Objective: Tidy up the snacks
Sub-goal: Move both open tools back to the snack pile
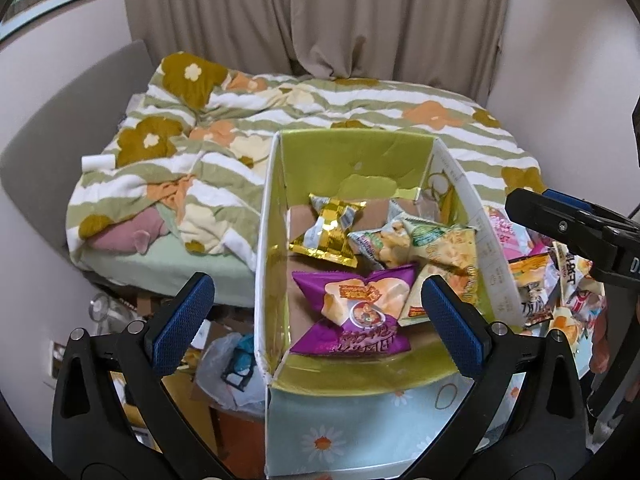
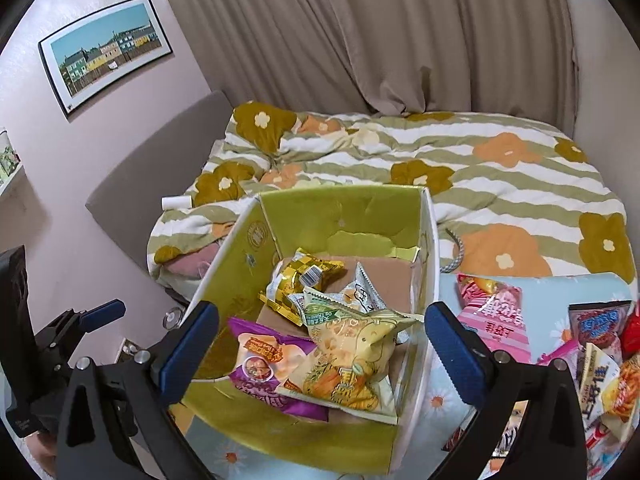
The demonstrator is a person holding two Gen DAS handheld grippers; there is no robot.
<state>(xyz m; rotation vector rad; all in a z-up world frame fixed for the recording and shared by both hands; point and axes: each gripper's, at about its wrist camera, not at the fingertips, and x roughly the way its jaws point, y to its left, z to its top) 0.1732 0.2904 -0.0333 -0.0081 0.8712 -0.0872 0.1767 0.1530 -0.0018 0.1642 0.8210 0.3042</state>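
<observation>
Several snack packets lie inside the open box (image 2: 424, 248): a yellow packet (image 2: 348, 364) on top of a purple packet (image 2: 260, 360), a gold packet (image 2: 296, 280) behind them. Both the left gripper (image 1: 316, 320) and the right gripper (image 2: 322, 344) hover above the box, jaws apart and empty. More snacks (image 2: 492, 312) lie right of the box.

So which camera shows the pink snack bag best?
The right wrist view. There the pink snack bag lies in plain sight on the daisy cloth, just right of the box. In the left wrist view only a sliver of it peeks out behind the box wall.
</observation>
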